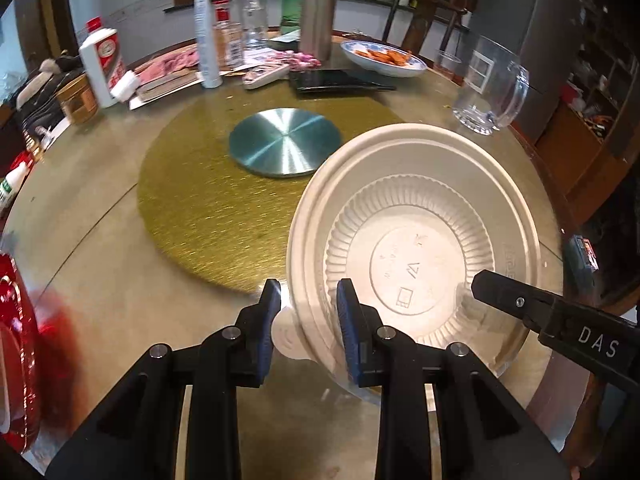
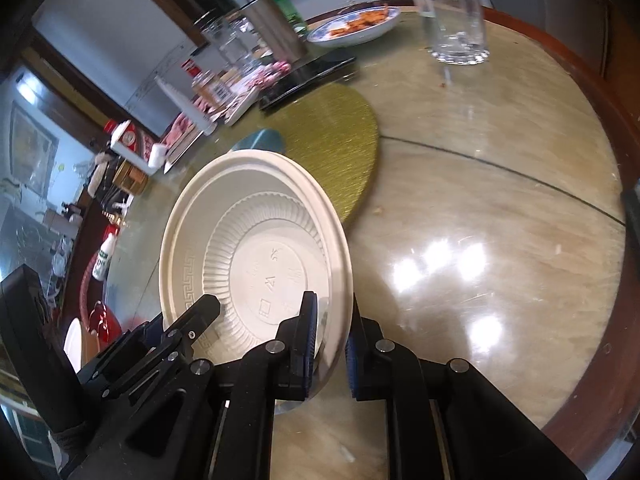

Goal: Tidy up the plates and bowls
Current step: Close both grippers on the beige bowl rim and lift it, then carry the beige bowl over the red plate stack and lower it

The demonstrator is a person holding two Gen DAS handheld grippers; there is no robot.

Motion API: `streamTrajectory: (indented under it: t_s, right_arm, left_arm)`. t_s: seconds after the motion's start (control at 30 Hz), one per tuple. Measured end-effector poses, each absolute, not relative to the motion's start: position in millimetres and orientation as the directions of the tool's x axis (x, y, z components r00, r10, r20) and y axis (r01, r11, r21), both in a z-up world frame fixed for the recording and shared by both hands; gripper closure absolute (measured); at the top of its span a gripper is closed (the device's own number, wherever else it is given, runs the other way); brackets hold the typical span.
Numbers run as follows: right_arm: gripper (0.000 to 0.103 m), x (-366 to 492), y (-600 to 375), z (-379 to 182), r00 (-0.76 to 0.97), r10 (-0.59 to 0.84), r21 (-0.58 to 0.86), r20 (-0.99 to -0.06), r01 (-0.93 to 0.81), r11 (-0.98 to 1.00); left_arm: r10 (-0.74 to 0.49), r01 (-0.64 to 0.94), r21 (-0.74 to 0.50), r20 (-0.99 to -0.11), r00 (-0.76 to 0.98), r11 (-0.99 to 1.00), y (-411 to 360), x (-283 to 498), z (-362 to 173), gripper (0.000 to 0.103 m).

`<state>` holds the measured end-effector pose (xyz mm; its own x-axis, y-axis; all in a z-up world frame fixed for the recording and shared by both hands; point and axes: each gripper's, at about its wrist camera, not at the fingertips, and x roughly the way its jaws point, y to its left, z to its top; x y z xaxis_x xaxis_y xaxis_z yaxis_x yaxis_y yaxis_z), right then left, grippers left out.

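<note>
Bowl (image 1: pixel 416 256) one (cream, ribbed), rim pinched by two tongs.

A home dining room: cluttered round table (image 1: pixel 100 216), food dish (image 1: pixel 382 60), fridge (image 1: pixel 560 40).

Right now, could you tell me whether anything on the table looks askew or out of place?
The cream plastic bowl is tilted off the marble table, gripped at opposite rim edges by the left gripper and right gripper. Nothing looks spilled.
</note>
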<state>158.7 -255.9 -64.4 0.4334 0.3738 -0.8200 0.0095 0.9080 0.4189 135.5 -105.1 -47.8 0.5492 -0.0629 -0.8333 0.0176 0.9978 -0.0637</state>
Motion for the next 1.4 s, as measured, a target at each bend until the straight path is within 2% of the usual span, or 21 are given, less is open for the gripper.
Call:
streamTrajectory:
  t_s: [0.47,1.4]
  right_arm:
    - [0.091,146,-197,-49,0.410,0.404,0.400,-0.818,-0.099,0.911]
    - [0.091,131,-51,14,0.383,0.535,0.386,-0.753,-0.402,0.830]
  left_arm:
    - [-0.051,-0.048,-0.097,-0.809,0.585,0.994,-51,104,-33,0.077]
    - [0.129,-0.283,-0.095,-0.724,0.678,0.954,72,44,21,0.077]
